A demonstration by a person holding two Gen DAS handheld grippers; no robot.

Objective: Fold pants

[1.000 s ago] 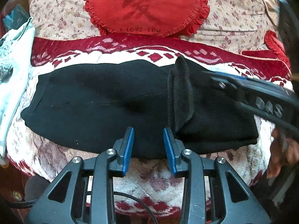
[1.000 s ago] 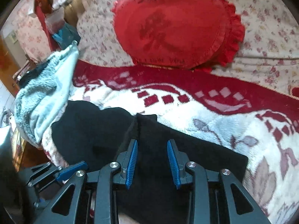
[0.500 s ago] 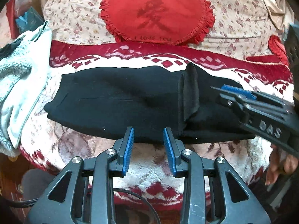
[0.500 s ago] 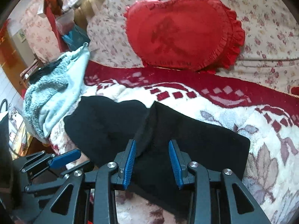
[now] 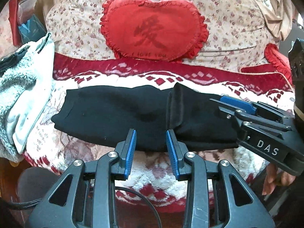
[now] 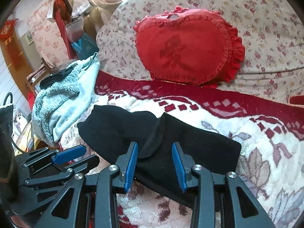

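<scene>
The black pants lie folded in a long band across the red and white blanket, with a cuff end folded over the right part. The pants also show in the right wrist view. My left gripper is open and empty, just above the pants' near edge. My right gripper is open and empty, drawn back over the pants' near edge beside the folded cuff. It also shows at the right of the left wrist view.
A red heart cushion leans on the floral sofa back. A pale fleece garment lies on the left armrest. A second red cushion sits at the far right. The blanket's front edge hangs below the pants.
Both grippers have pulled back toward me from the pants. The right gripper has left the folded cuff, which now lies flatter on the pants.
</scene>
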